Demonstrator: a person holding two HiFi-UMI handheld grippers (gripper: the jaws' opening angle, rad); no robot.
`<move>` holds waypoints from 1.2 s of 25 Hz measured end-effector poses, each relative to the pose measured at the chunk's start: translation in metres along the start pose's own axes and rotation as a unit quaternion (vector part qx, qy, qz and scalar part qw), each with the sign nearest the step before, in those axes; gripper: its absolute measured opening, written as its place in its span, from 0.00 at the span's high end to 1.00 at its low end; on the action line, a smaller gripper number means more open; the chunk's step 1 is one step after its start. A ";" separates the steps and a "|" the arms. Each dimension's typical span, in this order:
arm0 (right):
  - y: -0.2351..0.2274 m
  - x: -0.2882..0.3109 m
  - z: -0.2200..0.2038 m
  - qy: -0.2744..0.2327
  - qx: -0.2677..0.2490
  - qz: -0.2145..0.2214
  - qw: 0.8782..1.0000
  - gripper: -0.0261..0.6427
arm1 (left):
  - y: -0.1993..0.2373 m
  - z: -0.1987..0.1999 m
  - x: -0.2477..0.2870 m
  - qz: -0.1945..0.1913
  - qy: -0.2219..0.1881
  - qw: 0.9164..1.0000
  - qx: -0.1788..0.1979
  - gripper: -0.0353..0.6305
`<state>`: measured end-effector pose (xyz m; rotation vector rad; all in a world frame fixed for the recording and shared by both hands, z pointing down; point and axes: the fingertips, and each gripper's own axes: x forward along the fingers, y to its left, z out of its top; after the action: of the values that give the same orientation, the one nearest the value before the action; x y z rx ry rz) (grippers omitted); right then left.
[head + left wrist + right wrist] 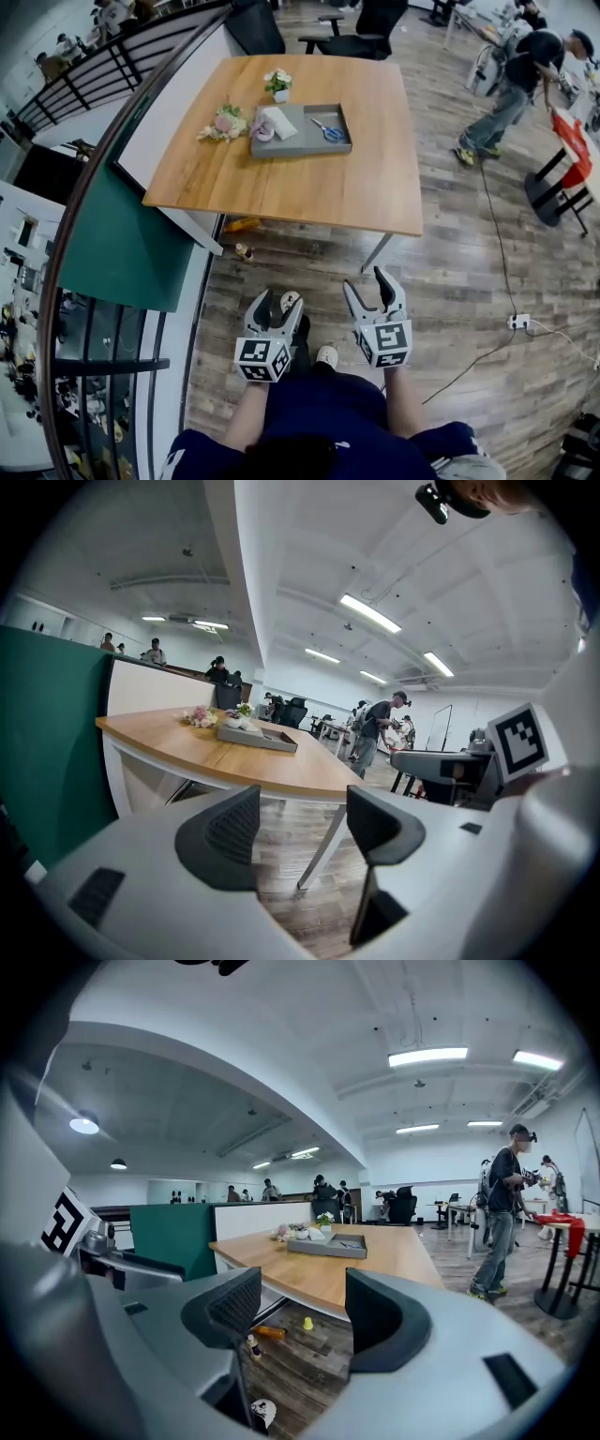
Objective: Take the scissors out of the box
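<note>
Blue-handled scissors [328,130] lie in a shallow grey box [300,150] on the far half of a wooden table [300,187]. Both grippers hang over the wooden floor in front of the table, well short of it, and point toward it. My left gripper [277,302] is open with nothing between its jaws, and in the left gripper view [300,810] it faces the table's corner and the box [258,737]. My right gripper [366,284] is also open and empty, and its own view [300,1302] looks at the box [328,1245].
A white cloth [277,122] lies in the box, pale flowers [223,122] beside it, a small flower pot [277,84] behind. A green partition [122,234] and curved railing run along the left. Small items [242,225] lie under the table. A person [506,94] and red stool [572,155] stand at right.
</note>
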<state>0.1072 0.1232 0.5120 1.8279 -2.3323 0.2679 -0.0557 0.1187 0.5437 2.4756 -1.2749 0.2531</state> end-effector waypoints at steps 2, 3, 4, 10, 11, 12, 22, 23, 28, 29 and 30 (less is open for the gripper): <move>-0.004 0.009 0.003 -0.001 -0.003 -0.001 1.000 0.54 | 0.007 0.003 0.011 0.000 -0.002 1.000 -0.001 0.52; -0.007 0.014 0.004 -0.001 -0.003 -0.002 1.000 0.54 | 0.009 0.006 0.017 -0.002 -0.003 1.000 0.000 0.52; -0.009 0.019 0.004 0.002 -0.003 -0.004 1.000 0.54 | 0.011 0.008 0.024 -0.006 -0.002 1.000 0.001 0.52; -0.028 0.057 0.010 0.022 -0.013 -0.015 1.000 0.54 | 0.025 0.023 0.071 -0.037 0.010 0.999 0.002 0.52; -0.033 0.067 0.014 0.023 -0.016 -0.019 0.999 0.54 | 0.030 0.025 0.080 -0.041 0.012 0.999 0.000 0.52; -0.038 0.076 0.017 0.024 -0.016 -0.022 0.999 0.54 | 0.036 0.028 0.089 -0.043 0.013 0.999 -0.003 0.52; -0.057 0.177 0.034 0.061 -0.010 -0.050 0.997 0.54 | 0.095 0.081 0.177 -0.076 0.007 0.997 0.001 0.52; -0.058 0.188 0.037 0.061 -0.008 -0.053 0.997 0.54 | 0.102 0.086 0.185 -0.077 0.007 0.997 0.002 0.52; -0.063 0.234 0.049 0.062 -0.003 -0.069 0.996 0.54 | 0.137 0.111 0.220 -0.088 0.006 0.996 0.011 0.52; -0.064 0.243 0.051 0.063 -0.002 -0.072 0.995 0.54 | 0.142 0.115 0.226 -0.091 0.006 0.996 0.013 0.52; -0.064 0.250 0.051 0.063 0.001 -0.074 0.995 0.54 | 0.147 0.118 0.231 -0.094 0.007 0.995 0.015 0.52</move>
<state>0.1092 -0.1396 0.5250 1.9121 -2.1027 0.3543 -0.0414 -0.1795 0.5385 2.5931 -1.0304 0.2431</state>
